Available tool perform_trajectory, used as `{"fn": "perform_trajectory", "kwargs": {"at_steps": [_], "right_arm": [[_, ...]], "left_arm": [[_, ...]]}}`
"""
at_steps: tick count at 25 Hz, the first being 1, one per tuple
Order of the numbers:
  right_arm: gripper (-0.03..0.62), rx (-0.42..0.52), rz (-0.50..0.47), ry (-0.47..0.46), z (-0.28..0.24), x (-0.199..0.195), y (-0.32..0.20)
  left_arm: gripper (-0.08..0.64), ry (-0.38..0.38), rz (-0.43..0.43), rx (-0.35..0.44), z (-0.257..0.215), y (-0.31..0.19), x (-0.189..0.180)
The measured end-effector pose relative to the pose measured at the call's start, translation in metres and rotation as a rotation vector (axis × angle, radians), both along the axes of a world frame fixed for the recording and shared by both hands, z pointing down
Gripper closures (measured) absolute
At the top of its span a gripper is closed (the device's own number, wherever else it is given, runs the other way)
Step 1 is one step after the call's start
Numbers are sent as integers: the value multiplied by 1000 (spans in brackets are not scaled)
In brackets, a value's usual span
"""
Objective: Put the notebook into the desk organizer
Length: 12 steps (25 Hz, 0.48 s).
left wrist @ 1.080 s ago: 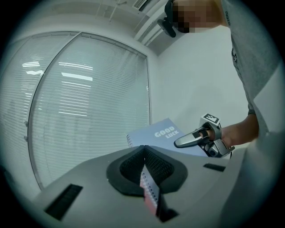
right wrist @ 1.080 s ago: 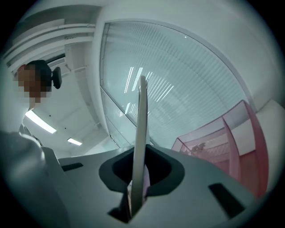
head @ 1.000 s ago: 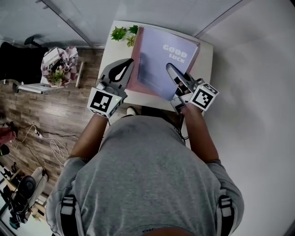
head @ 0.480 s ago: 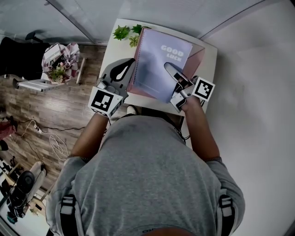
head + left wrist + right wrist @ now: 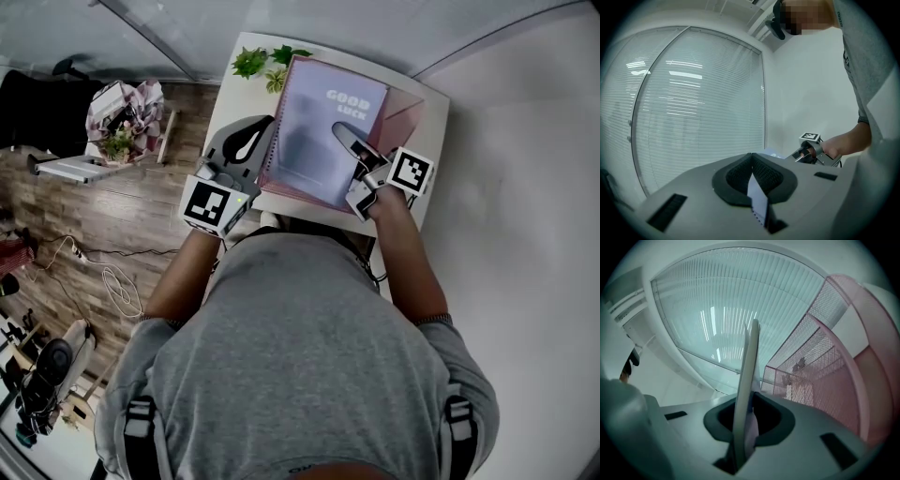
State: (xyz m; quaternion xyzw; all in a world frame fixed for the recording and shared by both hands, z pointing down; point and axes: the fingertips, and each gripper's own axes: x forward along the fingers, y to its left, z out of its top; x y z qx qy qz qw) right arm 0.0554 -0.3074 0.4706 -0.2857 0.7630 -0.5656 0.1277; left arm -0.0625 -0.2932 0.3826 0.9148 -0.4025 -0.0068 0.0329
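Note:
A lavender notebook (image 5: 319, 131) printed "GOOD LUCK" is held tilted up above the white table (image 5: 232, 94). My left gripper (image 5: 265, 127) is shut on its spiral left edge; a thin sliver of that notebook (image 5: 758, 204) shows between the jaws. My right gripper (image 5: 339, 136) is shut on the lower right part, and the notebook (image 5: 746, 380) stands edge-on between its jaws. The pink mesh desk organizer (image 5: 405, 111) sits just right of and behind the notebook, and the organizer (image 5: 825, 357) fills the right of the right gripper view.
A small green plant (image 5: 261, 62) stands at the table's far left corner. White walls and window blinds (image 5: 693, 108) close the far side. A basket with flowers (image 5: 120, 122) and cables lie on the wooden floor at left.
The notebook has been raised and tilted, shifting slightly right toward the pink organizer. The right gripper moved up and right with it; the left gripper barely moved.

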Motion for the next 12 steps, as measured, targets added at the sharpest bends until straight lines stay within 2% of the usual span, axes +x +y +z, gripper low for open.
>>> {"fn": "perform_trajectory", "kwargs": {"at_steps": [5,9,12], "right_arm": [[555,-32,-7,92,26,4,-12],[546,-36,-20,107,23,2,-10],[538,-58,-22,179,36,5,-17]], "left_arm": [[540,8,-6,11,5,-11,3],[540,-4,-3,3,3,-7,3],[540,-18,-5,-1,9,-13,1]]}}
